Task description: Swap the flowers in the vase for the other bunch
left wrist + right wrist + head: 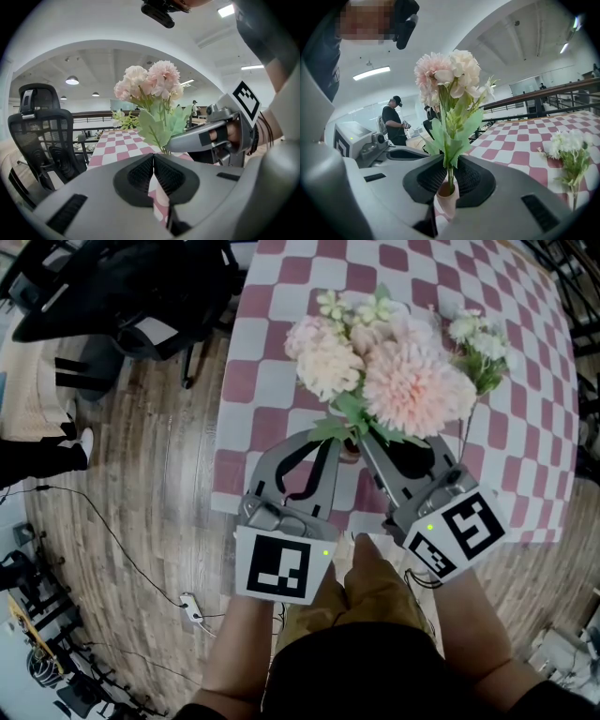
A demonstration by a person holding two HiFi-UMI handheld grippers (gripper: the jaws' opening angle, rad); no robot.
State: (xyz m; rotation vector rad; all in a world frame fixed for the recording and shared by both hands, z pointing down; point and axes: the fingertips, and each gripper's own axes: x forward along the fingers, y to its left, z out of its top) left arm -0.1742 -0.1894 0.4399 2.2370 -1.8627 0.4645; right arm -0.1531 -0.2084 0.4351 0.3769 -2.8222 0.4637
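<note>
A bunch of pink flowers (394,371) stands upright over the checked tablecloth (281,287). My right gripper (449,171) is shut on its green stems (450,176), just above the mouth of a small pink vase (443,201). The stem ends reach into that mouth. In the head view the vase (351,450) peeks out under the leaves, between the two grippers. My left gripper (153,157) hovers close to the left of the stems, its pads pressed together with nothing between them. A white bunch (480,341) lies on the cloth to the right.
A black office chair (122,287) stands off the table's left side on the wooden floor. Cables (112,540) trail across that floor. The table's near edge (281,512) runs just under both grippers. A person (396,124) stands in the background of the right gripper view.
</note>
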